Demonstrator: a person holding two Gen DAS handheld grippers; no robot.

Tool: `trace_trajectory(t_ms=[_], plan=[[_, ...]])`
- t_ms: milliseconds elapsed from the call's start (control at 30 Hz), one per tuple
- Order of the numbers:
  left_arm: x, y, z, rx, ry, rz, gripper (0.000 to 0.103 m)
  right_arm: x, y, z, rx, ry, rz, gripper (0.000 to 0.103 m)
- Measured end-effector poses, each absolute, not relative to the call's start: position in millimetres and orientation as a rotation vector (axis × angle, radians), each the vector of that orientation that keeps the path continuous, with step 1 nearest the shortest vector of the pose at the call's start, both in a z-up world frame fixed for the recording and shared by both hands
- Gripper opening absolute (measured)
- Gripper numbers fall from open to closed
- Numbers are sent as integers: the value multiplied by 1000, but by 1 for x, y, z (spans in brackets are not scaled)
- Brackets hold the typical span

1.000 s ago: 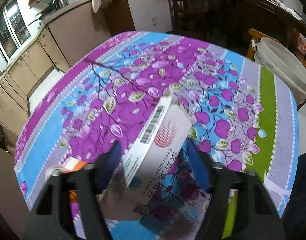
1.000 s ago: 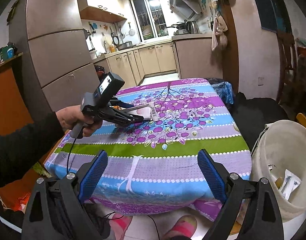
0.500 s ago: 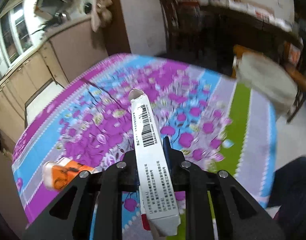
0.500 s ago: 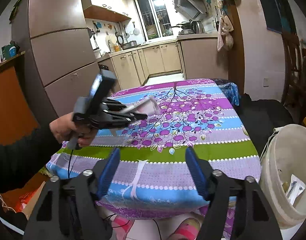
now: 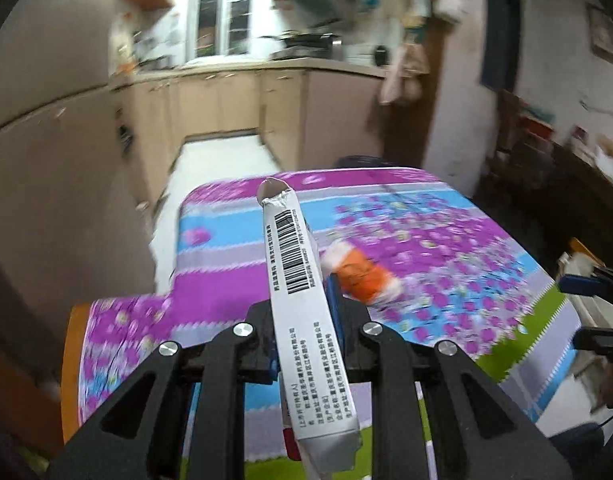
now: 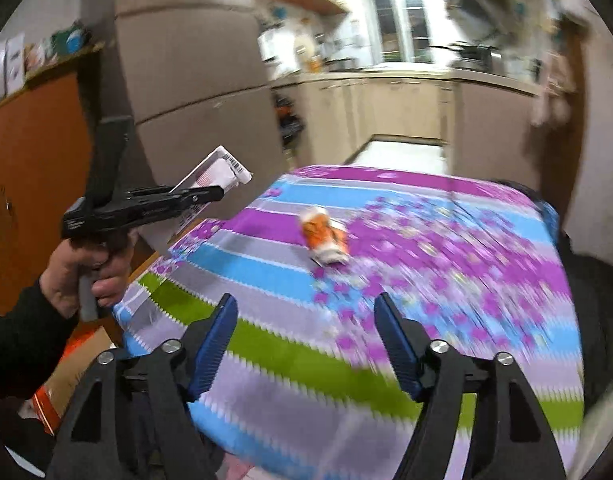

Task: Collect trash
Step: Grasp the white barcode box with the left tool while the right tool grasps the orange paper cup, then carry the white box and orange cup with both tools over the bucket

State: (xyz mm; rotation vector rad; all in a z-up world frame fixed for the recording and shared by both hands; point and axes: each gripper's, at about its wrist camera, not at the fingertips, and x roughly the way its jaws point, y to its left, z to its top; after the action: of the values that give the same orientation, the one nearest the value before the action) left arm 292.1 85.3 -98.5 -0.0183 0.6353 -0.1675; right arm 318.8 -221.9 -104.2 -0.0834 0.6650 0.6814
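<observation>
Left gripper (image 5: 302, 344) is clamped flat on a white barcoded box (image 5: 302, 300), held in the air beside the bench (image 6: 386, 320) edge, as the right wrist view shows. Right gripper (image 6: 306, 344) hangs above the near bench edge with its jaws apart and nothing between them. An orange wrapper (image 6: 324, 236) lies on the floral cloth, well ahead of it. To take the wrapper cleanly, the right gripper should probably straddle its crumpled middle before closing, while the left keeps firm pressure so the box does not slip.
</observation>
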Motion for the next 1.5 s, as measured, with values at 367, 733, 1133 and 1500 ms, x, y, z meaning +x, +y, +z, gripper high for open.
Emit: trace_trajectory(t_ms=[367,733,1133,1500], plan=[[305,108,-118,-98,660,-92,18,457,-105,-150,-237,845,715,77],[316,103,-141,-114,697,-103,18,496,-97,-184,-251,945,604,41],[310,96,-137,-128,658,-72,18,440,-147,-153,-33,753,452,32],[274,23,-84,-94,534,-174,18,303,-218,-71,12,468,251,32]])
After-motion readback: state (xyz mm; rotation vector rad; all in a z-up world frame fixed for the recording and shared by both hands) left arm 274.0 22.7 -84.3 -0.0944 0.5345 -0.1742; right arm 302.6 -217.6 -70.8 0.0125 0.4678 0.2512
